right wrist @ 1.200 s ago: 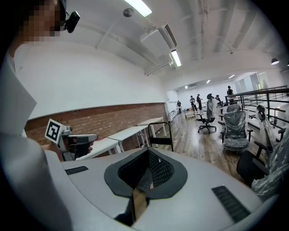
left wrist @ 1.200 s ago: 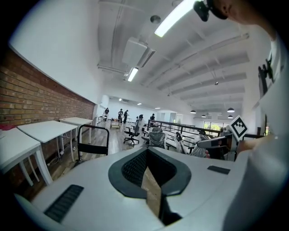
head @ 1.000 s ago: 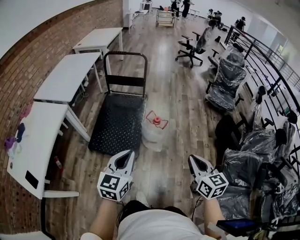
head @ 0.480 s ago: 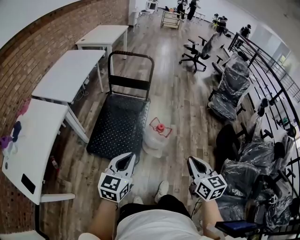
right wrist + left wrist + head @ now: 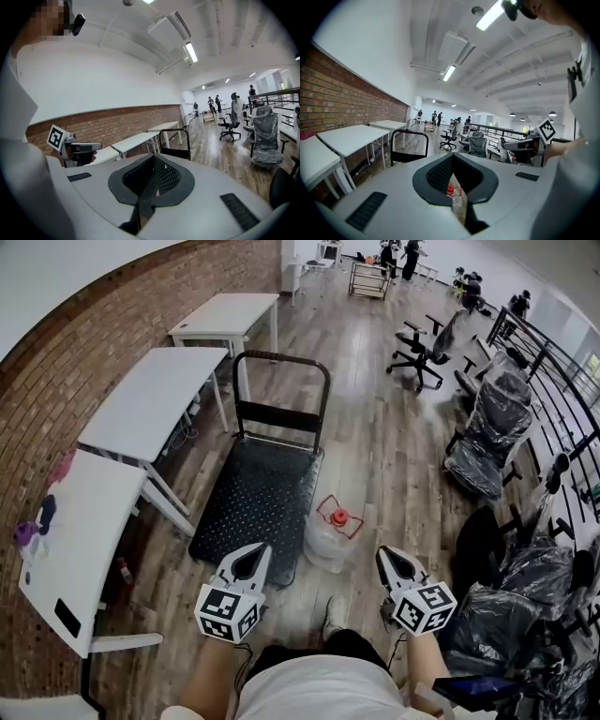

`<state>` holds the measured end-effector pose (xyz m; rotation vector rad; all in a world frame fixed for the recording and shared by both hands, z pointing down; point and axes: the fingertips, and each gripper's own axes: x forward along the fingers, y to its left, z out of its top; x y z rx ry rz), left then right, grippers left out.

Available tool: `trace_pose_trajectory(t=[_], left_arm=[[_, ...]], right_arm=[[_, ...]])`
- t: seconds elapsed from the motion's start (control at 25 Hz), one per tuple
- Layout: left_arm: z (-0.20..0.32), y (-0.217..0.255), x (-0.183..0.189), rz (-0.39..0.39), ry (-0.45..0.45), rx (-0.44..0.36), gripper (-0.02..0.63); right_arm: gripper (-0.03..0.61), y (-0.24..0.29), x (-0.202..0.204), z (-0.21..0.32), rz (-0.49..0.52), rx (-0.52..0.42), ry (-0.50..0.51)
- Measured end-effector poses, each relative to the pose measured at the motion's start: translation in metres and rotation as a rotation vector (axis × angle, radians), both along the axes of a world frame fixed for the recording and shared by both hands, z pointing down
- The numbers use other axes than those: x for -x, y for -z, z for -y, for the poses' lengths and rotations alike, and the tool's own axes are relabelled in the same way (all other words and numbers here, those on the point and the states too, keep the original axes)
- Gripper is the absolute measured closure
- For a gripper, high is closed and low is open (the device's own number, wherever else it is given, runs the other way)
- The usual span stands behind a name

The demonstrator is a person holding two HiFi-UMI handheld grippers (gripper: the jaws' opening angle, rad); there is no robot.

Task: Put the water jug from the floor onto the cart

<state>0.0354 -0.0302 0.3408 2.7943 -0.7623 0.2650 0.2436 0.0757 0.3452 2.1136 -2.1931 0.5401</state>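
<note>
The clear water jug (image 5: pixel 328 538) with a red cap and red handle stands upright on the wood floor, just right of the near corner of the black flat cart (image 5: pixel 255 507). The cart's push handle (image 5: pixel 281 395) rises at its far end. My left gripper (image 5: pixel 255 551) is held just short of the cart's near edge, left of the jug, shut and empty. Through the thin slit between its jaws in the left gripper view (image 5: pixel 452 161) the jug (image 5: pixel 455 200) shows small. My right gripper (image 5: pixel 384 555) is right of the jug, shut and empty (image 5: pixel 152 161).
White tables (image 5: pixel 155 395) line the brick wall at the left. Office chairs wrapped in plastic (image 5: pixel 487 442) and a railing (image 5: pixel 562 399) stand at the right. People and a metal trolley (image 5: pixel 368 279) are far down the room. My shoe (image 5: pixel 335 617) is behind the jug.
I have walked forward: the jug and the cart have come nearer and lower in the head view. Both grippers travelled with me toward the jug and stayed shut.
</note>
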Motion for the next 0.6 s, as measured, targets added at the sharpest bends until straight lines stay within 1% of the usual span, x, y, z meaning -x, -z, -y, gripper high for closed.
trace_pose_trajectory(t=[0.4, 0.6], left_arm=[[0.065, -0.003, -0.089, 0.050, 0.099, 0.030, 0.614], [0.086, -0.008, -0.121, 0.058, 0.158, 0.048, 0.614]], right_arm=[[0.575, -0.016, -0.109, 0.086, 0.046, 0.018, 0.069], [0.575, -0.033, -0.151, 0.115, 0.046, 0.043, 0.113]])
